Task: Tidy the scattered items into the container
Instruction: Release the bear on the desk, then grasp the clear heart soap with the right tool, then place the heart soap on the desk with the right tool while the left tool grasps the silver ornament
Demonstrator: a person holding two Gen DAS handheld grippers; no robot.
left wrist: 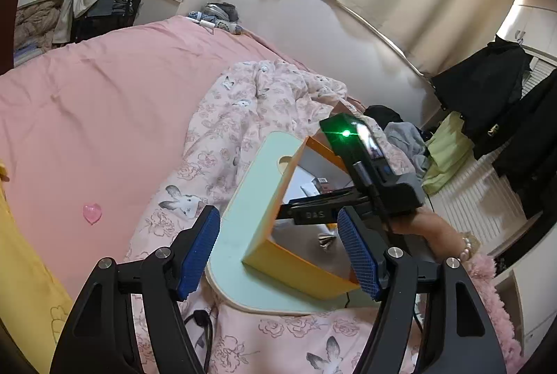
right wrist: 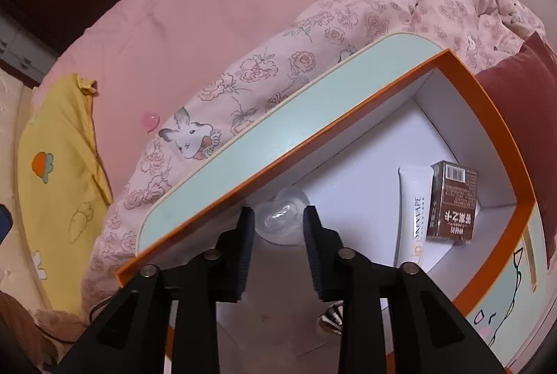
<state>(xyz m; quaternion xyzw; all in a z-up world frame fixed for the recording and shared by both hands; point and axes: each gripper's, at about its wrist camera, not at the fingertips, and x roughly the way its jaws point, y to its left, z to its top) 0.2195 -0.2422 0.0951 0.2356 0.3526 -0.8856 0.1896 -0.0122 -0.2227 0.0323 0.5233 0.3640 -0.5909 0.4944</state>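
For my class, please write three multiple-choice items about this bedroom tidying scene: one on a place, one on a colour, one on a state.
1. Where does the pink heart lie?
A. in the box
B. on the pink sheet, outside the box
C. on the yellow cloth

2. What colour is the box's outer wall?
A. orange
B. blue
C. black

3. How is the left gripper?
A. shut on a tube
B. shut on a carton
C. open, holding nothing

Answers:
1 B, the pink heart rests on the pink sheet, apart from the box.
2 A, its rim and sides are orange around a white inside.
3 C, the left gripper has its pads spread wide with nothing between them.
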